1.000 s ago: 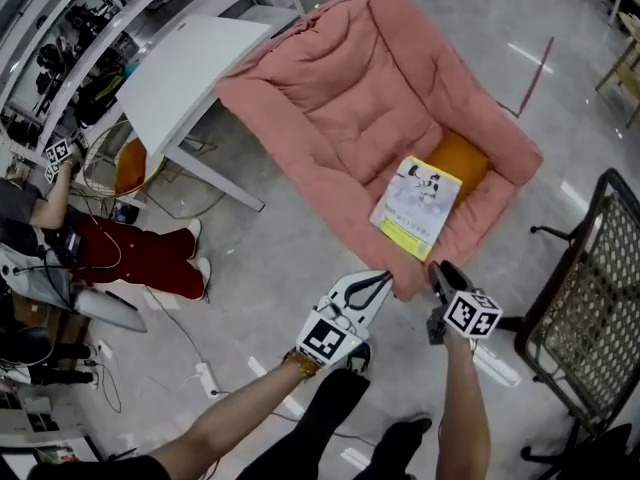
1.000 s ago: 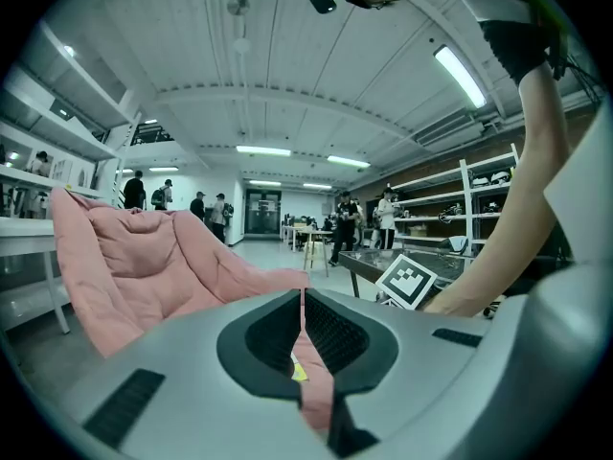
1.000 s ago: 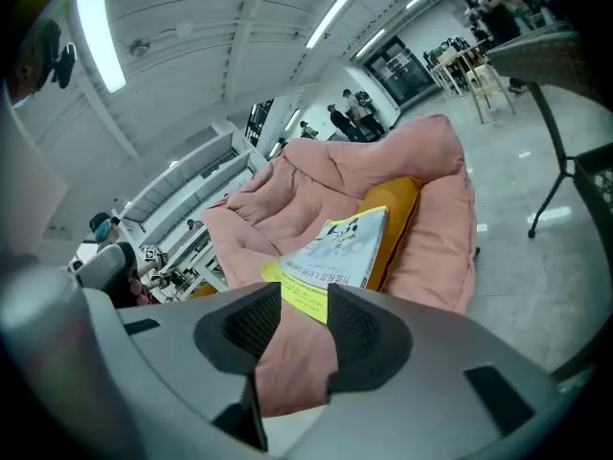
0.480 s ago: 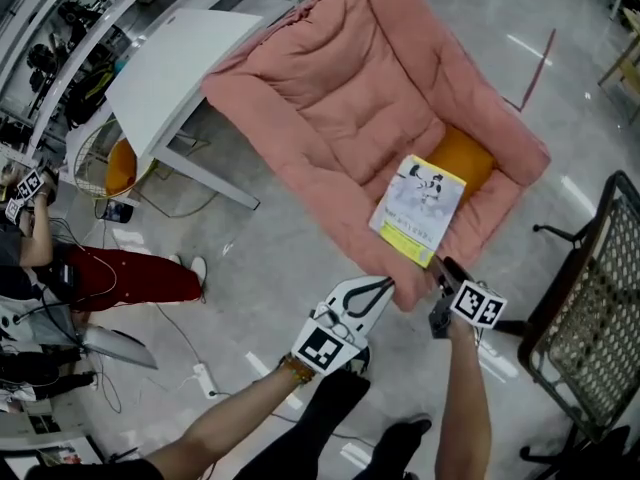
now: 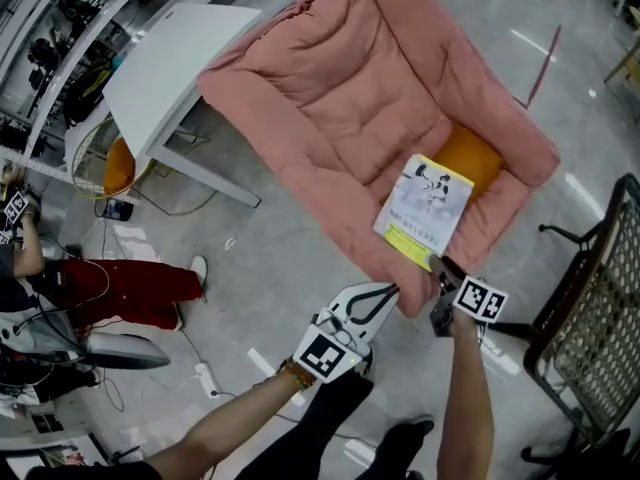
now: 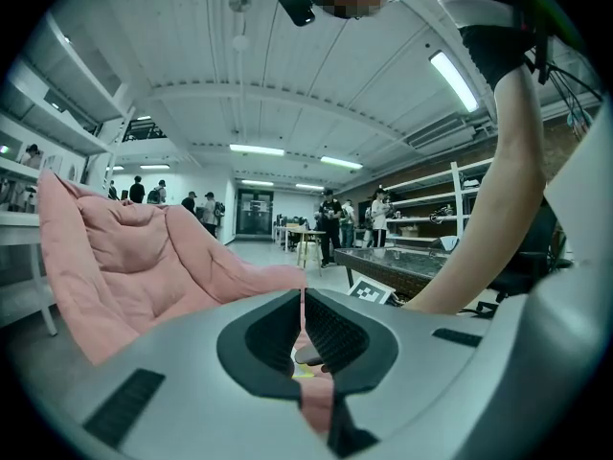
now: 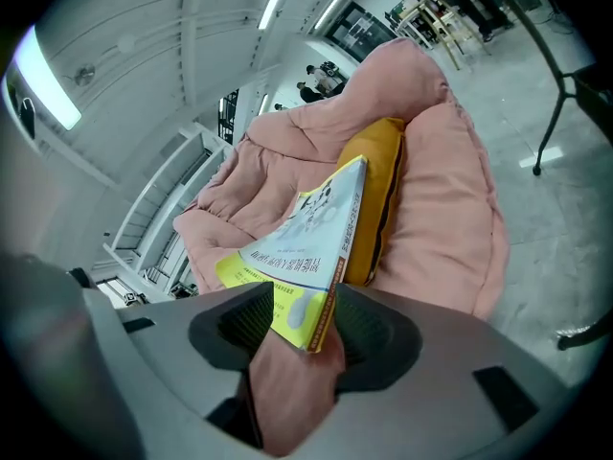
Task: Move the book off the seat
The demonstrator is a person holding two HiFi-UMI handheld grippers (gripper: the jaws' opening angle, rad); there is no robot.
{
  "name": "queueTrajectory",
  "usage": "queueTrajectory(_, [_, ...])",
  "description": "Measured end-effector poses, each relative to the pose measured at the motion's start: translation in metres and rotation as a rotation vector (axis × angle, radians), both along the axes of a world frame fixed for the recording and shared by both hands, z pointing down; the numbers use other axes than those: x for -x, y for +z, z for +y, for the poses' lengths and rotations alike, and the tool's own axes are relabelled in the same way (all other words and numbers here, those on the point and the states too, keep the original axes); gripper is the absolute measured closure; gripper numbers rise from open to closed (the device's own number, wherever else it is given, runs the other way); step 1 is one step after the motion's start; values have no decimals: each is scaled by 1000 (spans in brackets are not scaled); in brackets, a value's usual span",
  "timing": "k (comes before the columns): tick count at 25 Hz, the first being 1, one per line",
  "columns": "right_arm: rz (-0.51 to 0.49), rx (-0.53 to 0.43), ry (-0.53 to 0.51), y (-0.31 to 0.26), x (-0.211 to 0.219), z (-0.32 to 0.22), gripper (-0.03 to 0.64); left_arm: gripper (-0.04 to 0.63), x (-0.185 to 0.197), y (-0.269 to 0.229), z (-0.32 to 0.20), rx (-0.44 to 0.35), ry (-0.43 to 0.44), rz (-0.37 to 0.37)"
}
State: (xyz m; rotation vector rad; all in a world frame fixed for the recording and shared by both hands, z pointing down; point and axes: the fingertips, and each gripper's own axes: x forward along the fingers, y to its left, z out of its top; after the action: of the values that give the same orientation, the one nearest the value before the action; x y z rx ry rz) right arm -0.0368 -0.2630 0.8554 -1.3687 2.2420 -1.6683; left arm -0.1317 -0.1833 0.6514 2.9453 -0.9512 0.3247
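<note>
Head view, steeply down. Seat: large, pink, quilted fabric in puffy stitched panels, with fat rolled edges, filling the upper middle of the frame on a glossy grey floor.

Book: thin softcover, rectangular. The cover is white with a dark line drawing and has a yellow band along the near edge. It lies on the seat's lower right part, at the padded front lip. Its far end rests against an orange cushion, smooth and rounded, wedged in the seat's right corner.

Right gripper: grey plastic with a square-marker cube on top, lower centre right, its tip at the book's near yellow corner. In the right gripper view the ribbed black pads stand wide apart, having just been opening. The book's yellow corner sits in the gap between them, its page edge close to the right-hand pad and a gap showing between its cover and the left-hand pad. Pink fabric bulges up beneath the corner.

Left gripper: pale shell, lower centre, pointing at the seat's front lip just left of the book. In the left gripper view its jaws are drawn together to a hairline slit, with nothing clamped.

Surroundings: a white flat-topped table at upper left, beside the seat. A dark metal-mesh chair at the right edge.
</note>
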Motion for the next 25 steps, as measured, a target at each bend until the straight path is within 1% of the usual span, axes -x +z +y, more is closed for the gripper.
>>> queueTrajectory(3, [-24, 16, 6, 5, 2, -2, 411, 595, 2, 2, 0, 7, -3, 5])
queueTrajectory(6, [-7, 33, 1, 11, 0, -1, 426, 595, 5, 4, 1, 9, 1, -6])
queueTrajectory(8, [1, 45, -17, 14, 3, 0, 425, 595, 7, 7, 2, 21, -1, -8])
queueTrajectory(10, [-24, 41, -19, 14, 7, -3, 425, 595, 6, 8, 2, 30, -3, -6])
queueTrajectory(14, [-64, 42, 1, 16, 9, -10, 425, 595, 3, 13, 5, 32, 18, -29])
queueTrajectory(16, [-48, 57, -3, 20, 8, -11, 427, 595, 4, 15, 6, 36, 19, -30])
queueTrajectory(18, [-40, 66, -10, 23, 5, -13, 445, 595, 6, 17, 4, 41, 10, -27])
queueTrajectory(20, [-75, 74, -3, 24, 4, -14, 460, 595, 7, 18, 4, 49, 6, -28])
queueTrajectory(23, [-175, 63, 23, 18, -2, -15, 502, 595, 6, 19, 6, 52, 9, -22])
queueTrajectory(25, [-195, 69, 26, 15, -7, -13, 514, 595, 5, 19, 7, 51, 7, -16])
